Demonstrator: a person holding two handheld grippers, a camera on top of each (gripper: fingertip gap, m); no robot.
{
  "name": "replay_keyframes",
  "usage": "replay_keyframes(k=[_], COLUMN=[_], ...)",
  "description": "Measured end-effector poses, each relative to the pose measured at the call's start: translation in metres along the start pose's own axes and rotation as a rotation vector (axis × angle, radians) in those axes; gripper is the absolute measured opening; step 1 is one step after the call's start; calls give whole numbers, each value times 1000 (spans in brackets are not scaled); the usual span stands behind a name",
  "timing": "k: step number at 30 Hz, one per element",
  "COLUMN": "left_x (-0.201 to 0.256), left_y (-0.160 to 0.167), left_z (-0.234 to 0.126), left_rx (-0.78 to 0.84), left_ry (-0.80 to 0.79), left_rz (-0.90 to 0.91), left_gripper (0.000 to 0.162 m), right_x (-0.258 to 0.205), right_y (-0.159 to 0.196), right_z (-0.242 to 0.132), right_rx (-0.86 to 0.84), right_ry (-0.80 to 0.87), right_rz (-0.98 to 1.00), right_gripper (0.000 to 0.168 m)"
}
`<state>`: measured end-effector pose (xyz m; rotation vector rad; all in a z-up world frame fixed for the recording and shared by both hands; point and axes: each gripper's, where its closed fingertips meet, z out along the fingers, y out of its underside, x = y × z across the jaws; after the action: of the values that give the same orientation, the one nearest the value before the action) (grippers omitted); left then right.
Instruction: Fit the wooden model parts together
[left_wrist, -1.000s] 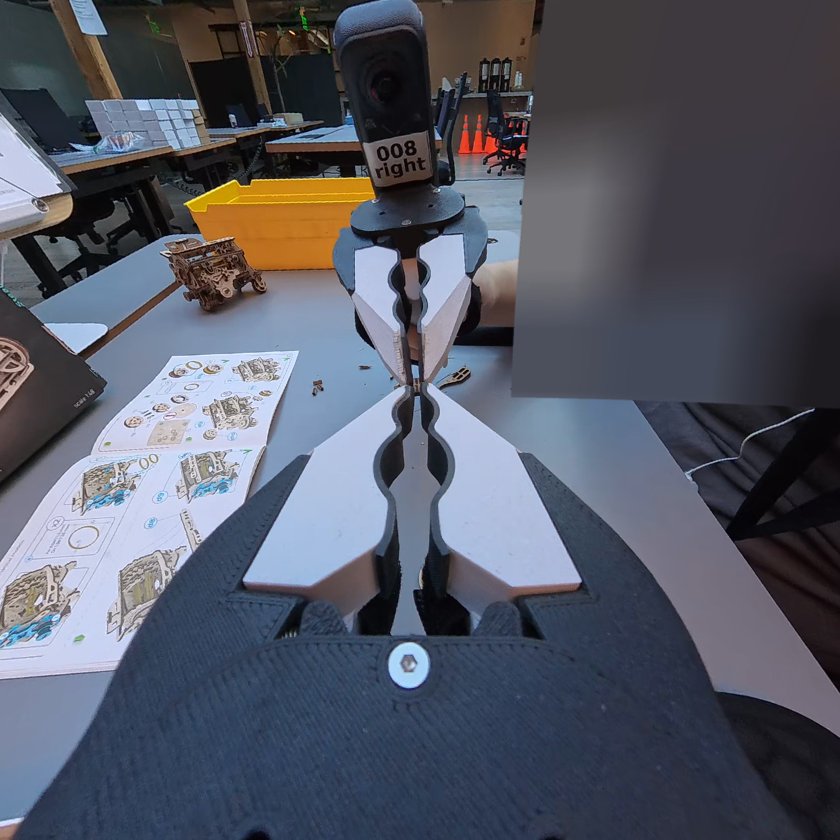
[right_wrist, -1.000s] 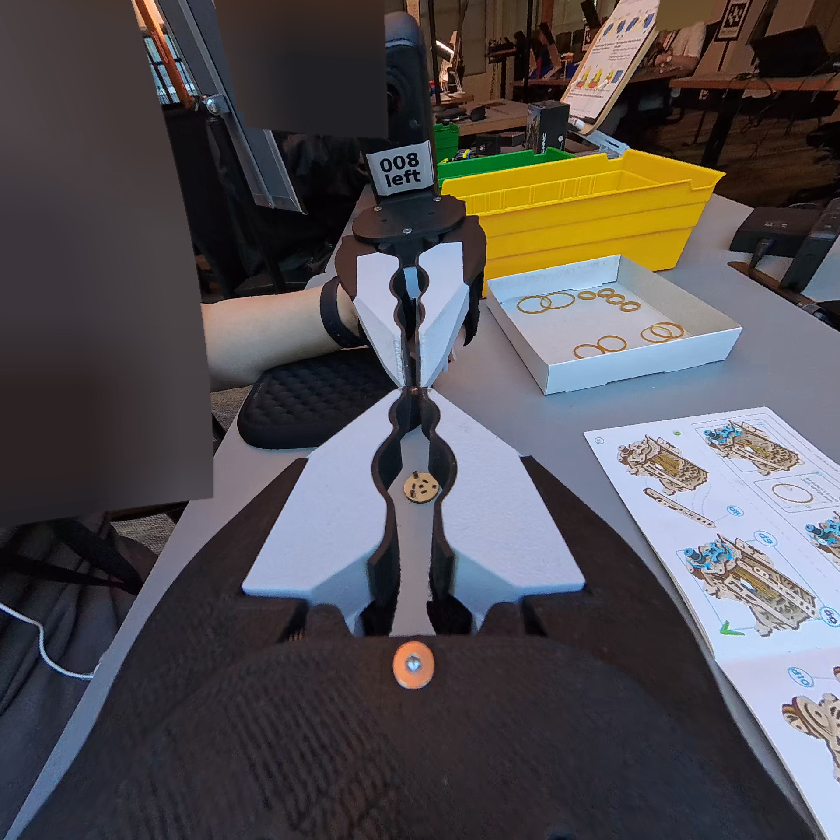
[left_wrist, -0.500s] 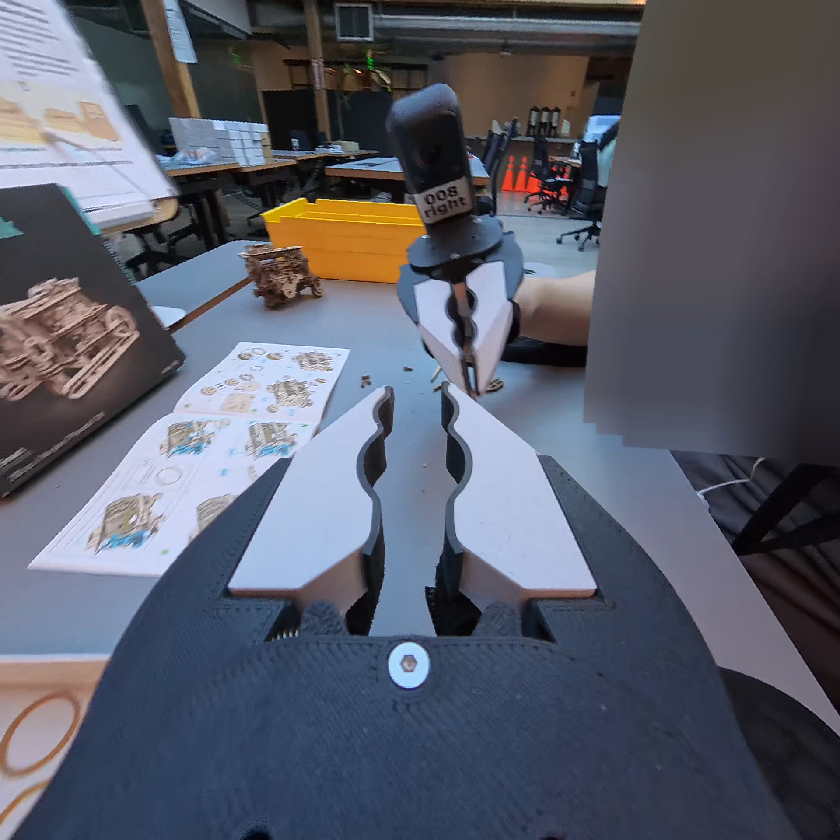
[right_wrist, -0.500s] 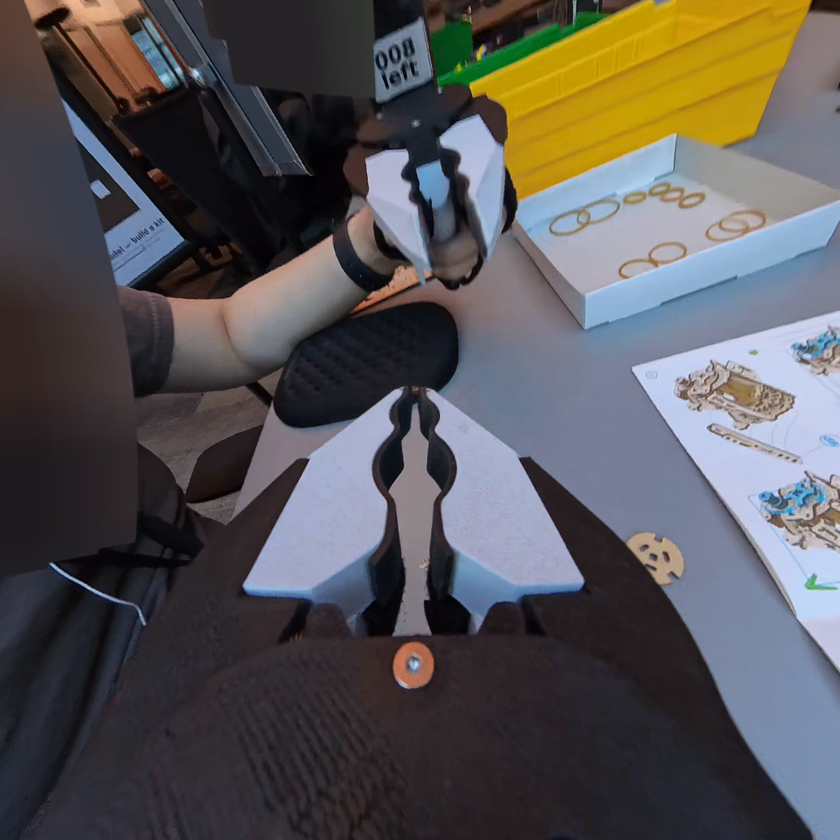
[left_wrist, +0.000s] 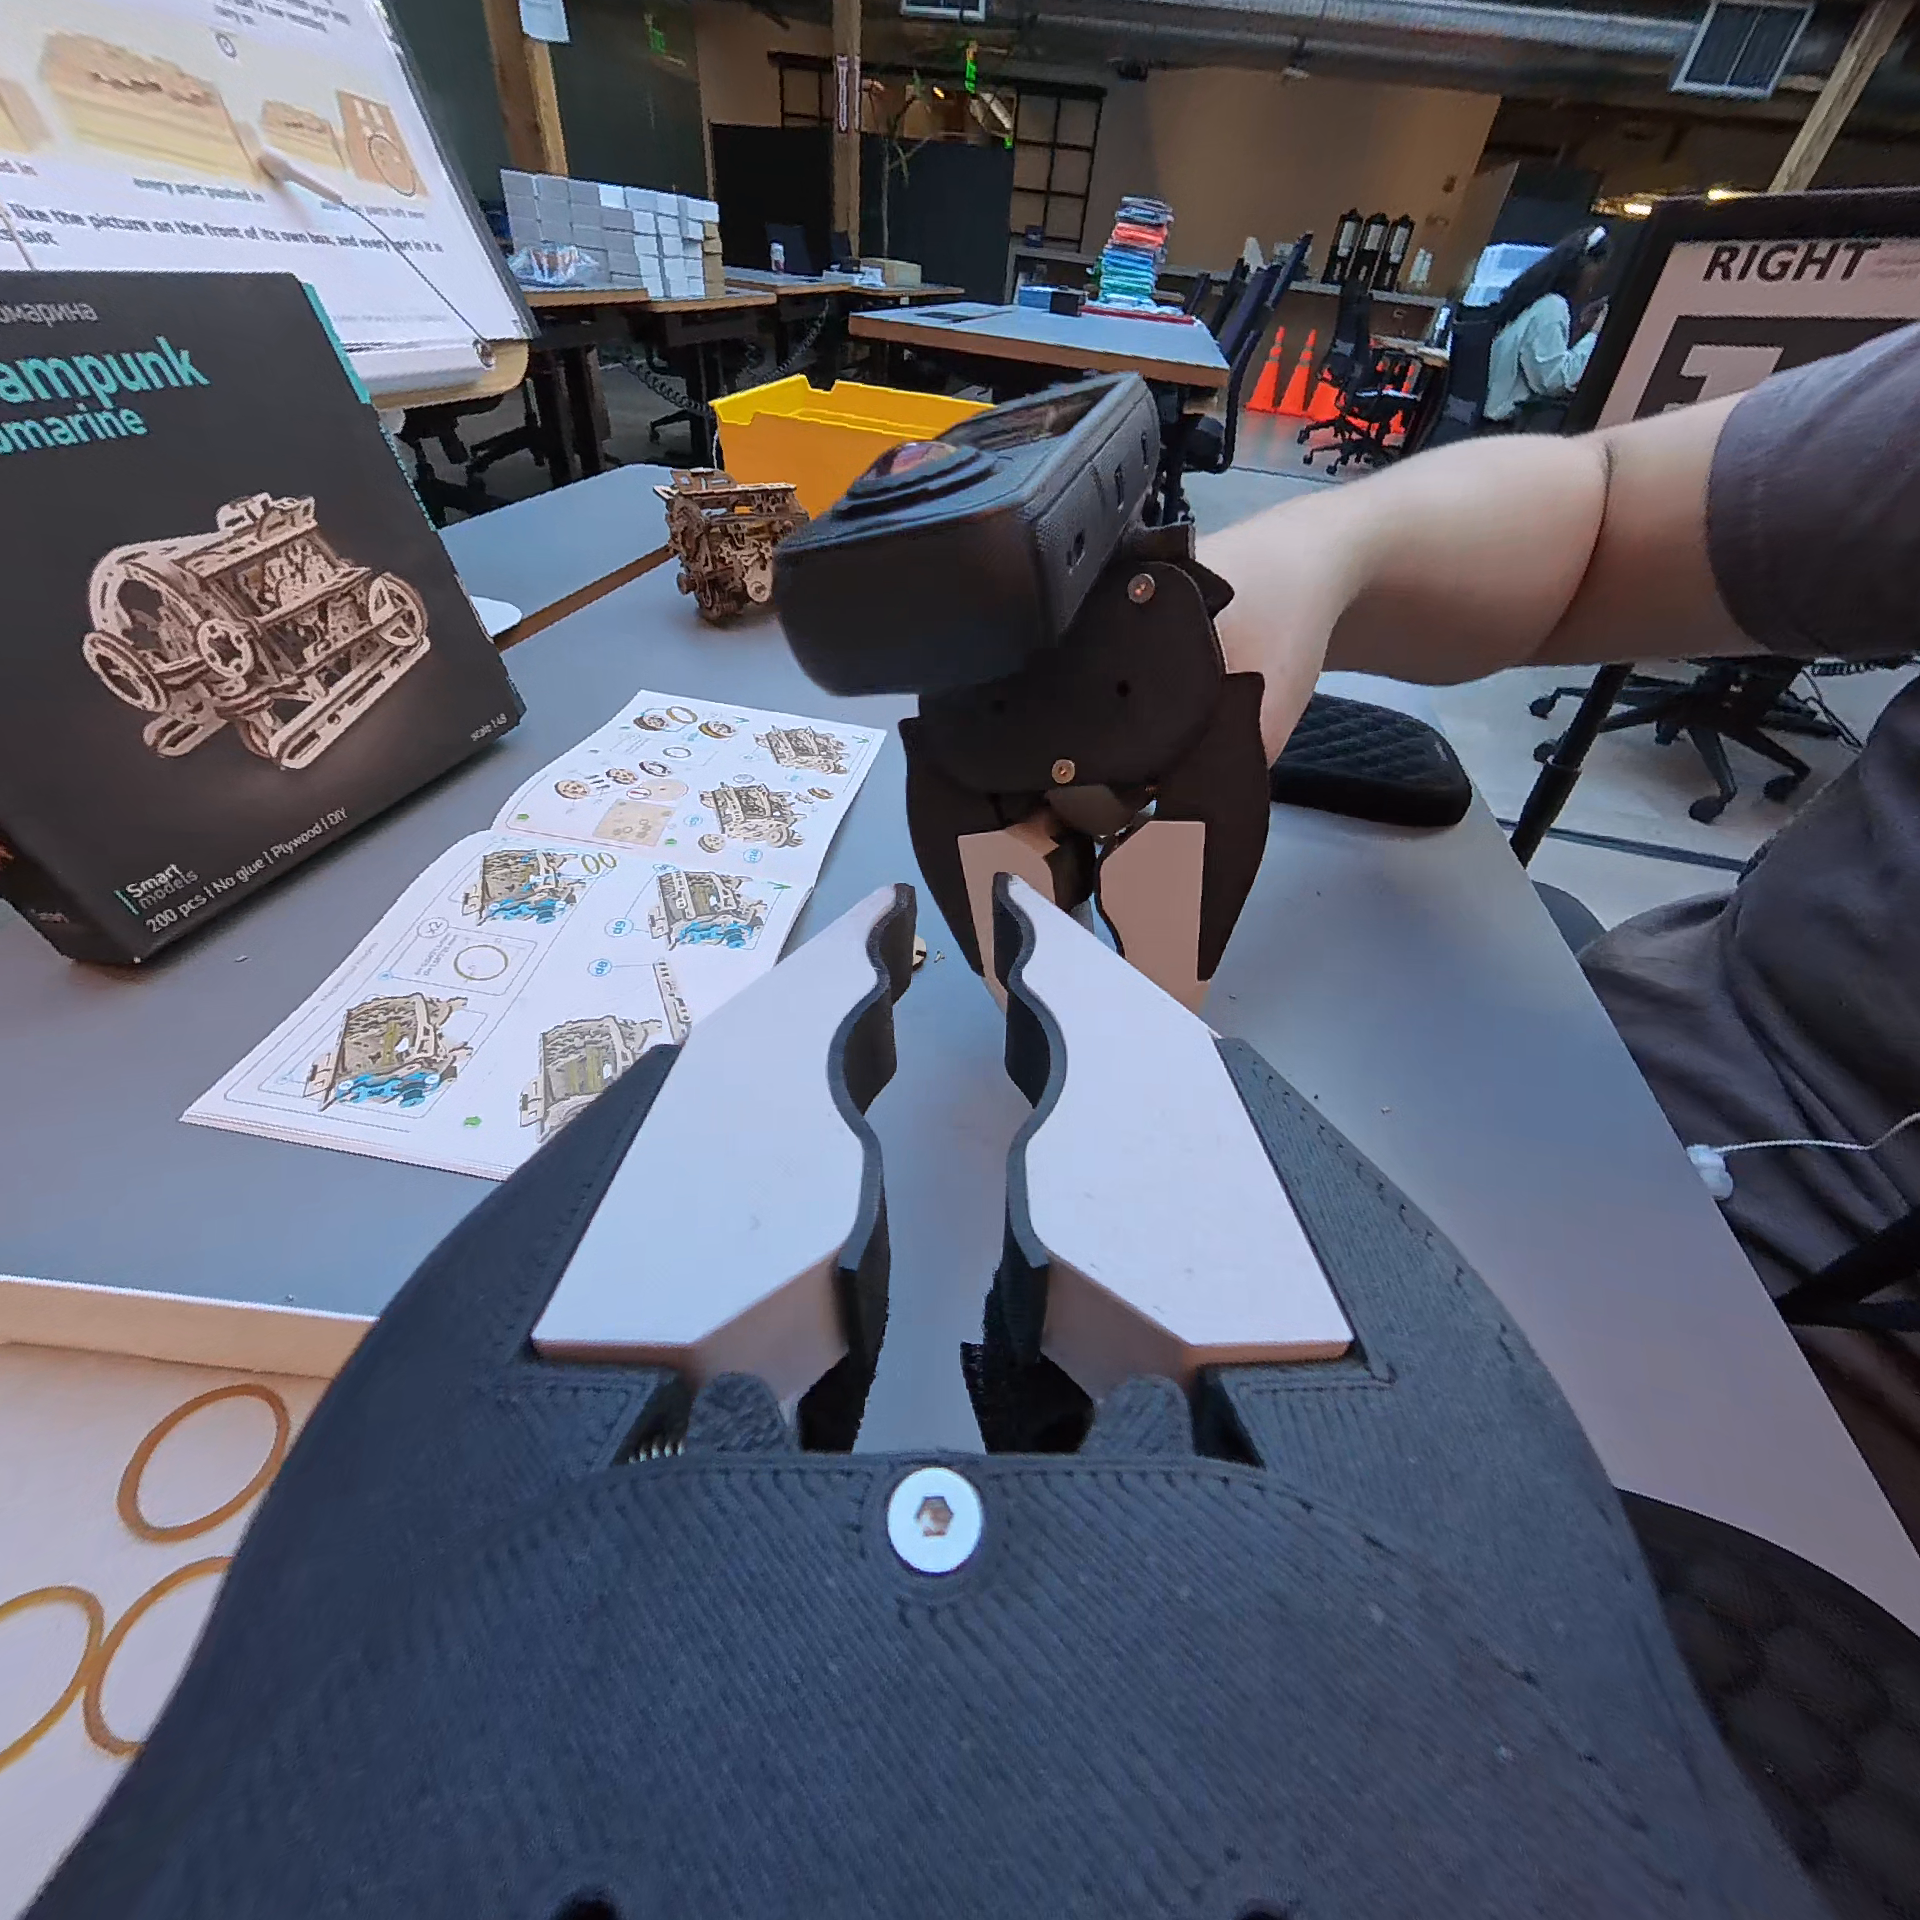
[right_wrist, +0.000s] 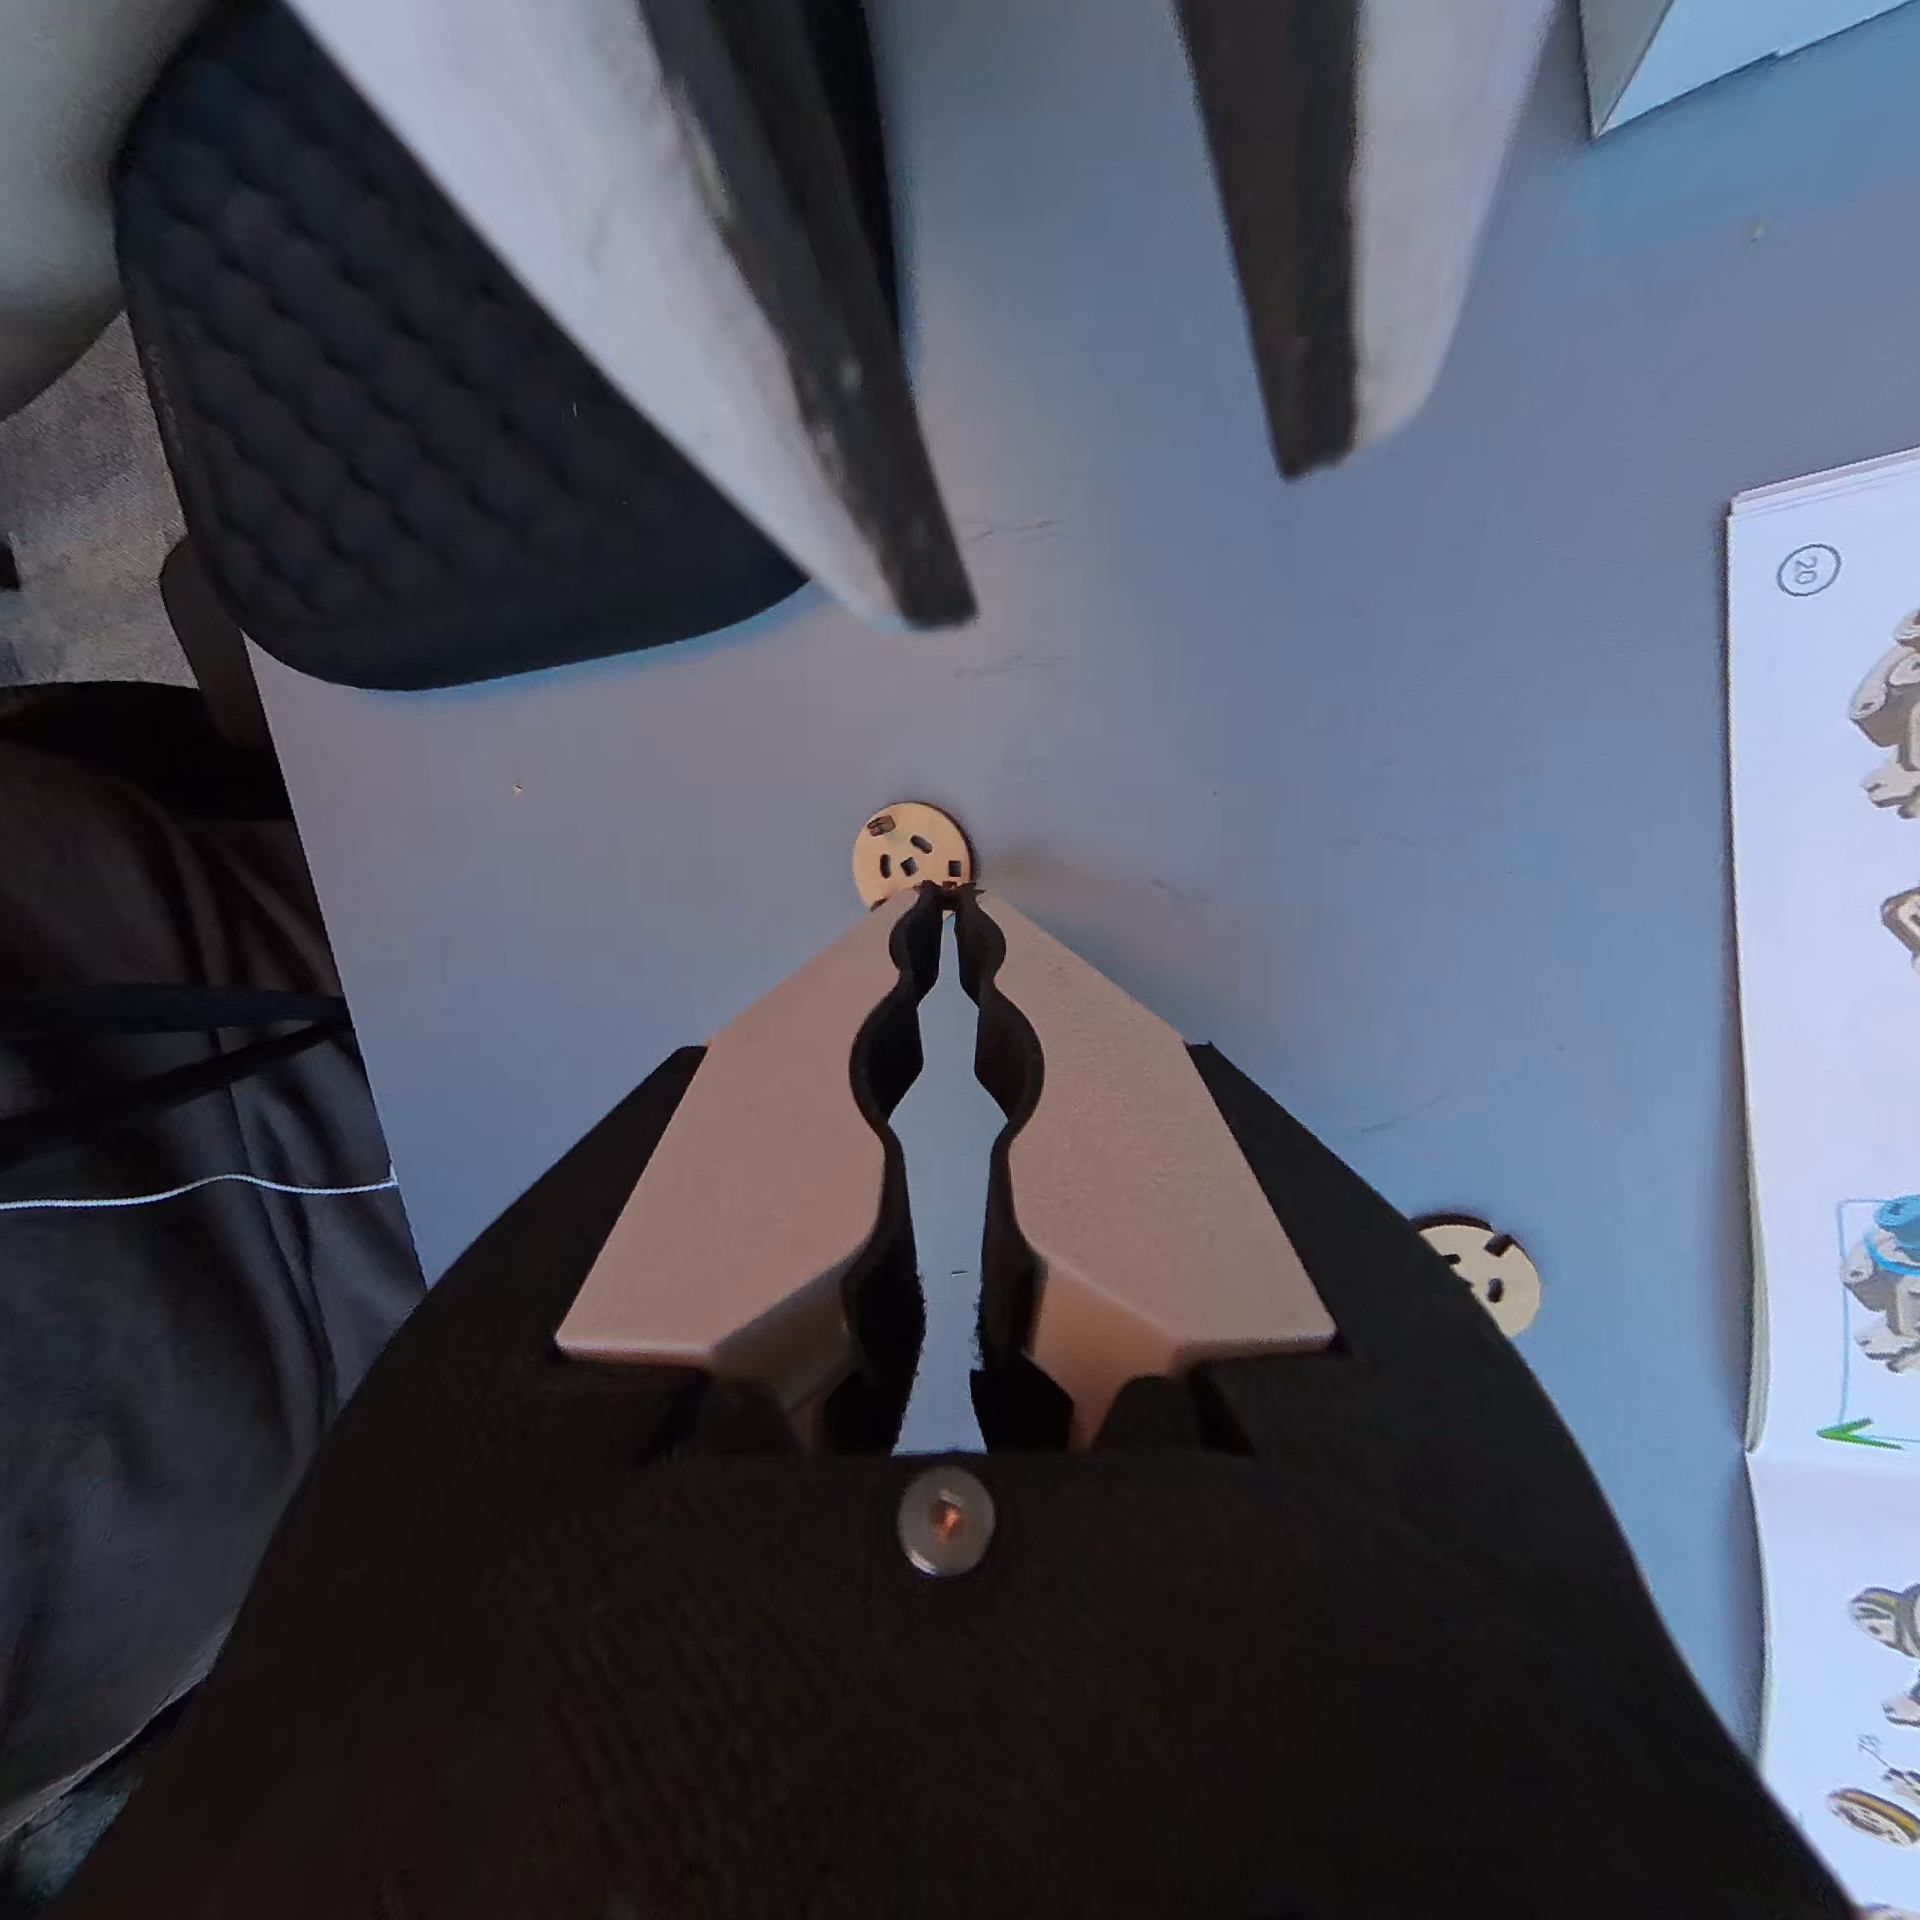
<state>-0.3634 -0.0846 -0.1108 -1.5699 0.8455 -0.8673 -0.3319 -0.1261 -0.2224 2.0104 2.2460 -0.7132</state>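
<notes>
Right wrist view is looking almost straight down at the grey desk (right_wrist: 1299, 727), so that's the one to go by. Biggest things around: the black kit box (left_wrist: 208, 603) standing at the far left in the left wrist view, the open instruction booklet (left_wrist: 582, 935) lying flat beside it, a yellow bin (left_wrist: 821, 436) further back, and a half-built wooden model (left_wrist: 727, 545) on the desk in front of the bin. A black padded wrist rest (right_wrist: 416, 416) sits at the desk's near edge.

Now the small stuff. The right claw (right_wrist: 948, 894) is pinched nearly closed, tips down at the desk, with something tiny and dark caught right at the tips, too small to say what it is. A round wooden disc (right_wrist: 912, 854) with little slots lies flat just beyond those tips, touching or as good as. A second disc (right_wrist: 1481, 1288) lies off to the claw's right, near the booklet edge.

The left claw (left_wrist: 948, 909) hangs above, fingers parted to a narrow gap and holding nothing, pointed at the same patch of desk.

So the right claw is clearly the nearer one, with the disc dead ahead of it. Being round and flat, the disc has no long axis, so my guess is it needs catching by its edge.
</notes>
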Motion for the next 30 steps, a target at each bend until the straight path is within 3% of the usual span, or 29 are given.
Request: replay_keyframes(k=[30], left_x=[-2], left_y=[15], left_z=[6], left_rx=[-73], left_ry=[1], left_rz=[-10], left_gripper=[12], right_x=[-3], right_y=[-2], right_z=[5], right_rx=[-108], right_ry=[56], right_rz=[-102], right_gripper=[1])
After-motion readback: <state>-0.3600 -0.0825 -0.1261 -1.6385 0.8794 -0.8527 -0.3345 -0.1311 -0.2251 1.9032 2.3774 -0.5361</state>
